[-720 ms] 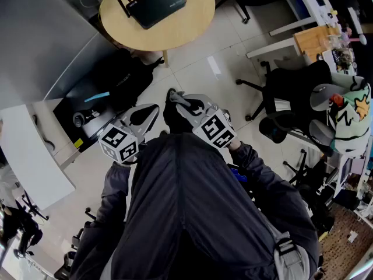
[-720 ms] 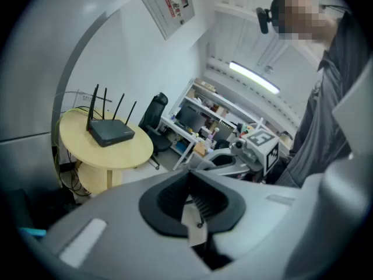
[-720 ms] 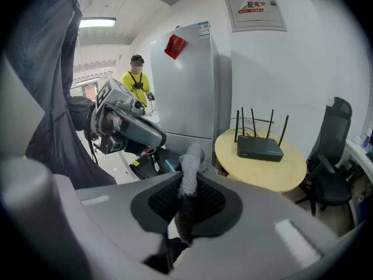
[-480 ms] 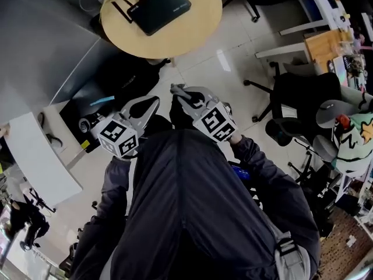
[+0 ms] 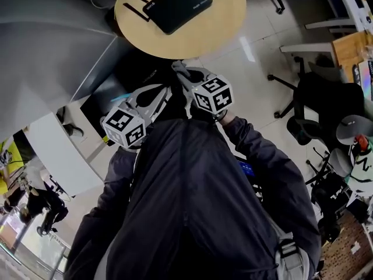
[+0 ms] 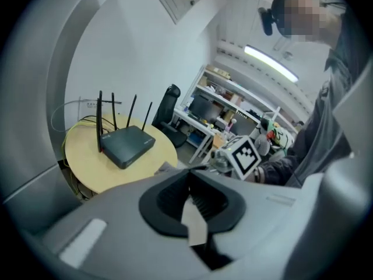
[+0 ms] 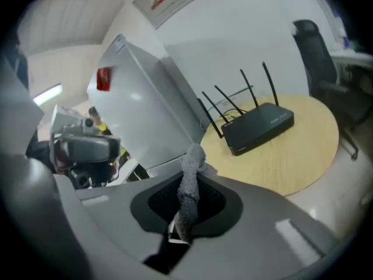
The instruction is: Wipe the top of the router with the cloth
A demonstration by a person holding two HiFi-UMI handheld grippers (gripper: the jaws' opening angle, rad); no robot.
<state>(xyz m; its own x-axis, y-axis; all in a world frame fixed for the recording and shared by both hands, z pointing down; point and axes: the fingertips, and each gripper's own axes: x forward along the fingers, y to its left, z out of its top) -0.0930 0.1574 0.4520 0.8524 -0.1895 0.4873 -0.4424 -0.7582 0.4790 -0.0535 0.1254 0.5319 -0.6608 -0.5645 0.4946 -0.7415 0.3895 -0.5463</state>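
A black router (image 5: 178,4) with several antennas lies on a round wooden table (image 5: 215,31) at the top of the head view. It also shows in the left gripper view, router (image 6: 126,145), and in the right gripper view, router (image 7: 259,127). My right gripper (image 5: 178,70) is held in the air short of the table's near edge, shut on a grey cloth (image 7: 190,186) that sticks up between its jaws. Beside it, my left gripper (image 5: 166,92) has its jaws together with nothing in them. Neither gripper touches the router.
A grey cabinet wall (image 5: 52,45) rises left of the table, with dark bags (image 5: 137,69) on the floor under the table's edge. Black office chairs (image 5: 317,101) and a cluttered desk (image 5: 352,48) stand at the right. A white panel (image 5: 61,156) lies at the left.
Both grippers and the person have moved forward toward the round table, so the router sits closer. The right gripper still holds the cloth.
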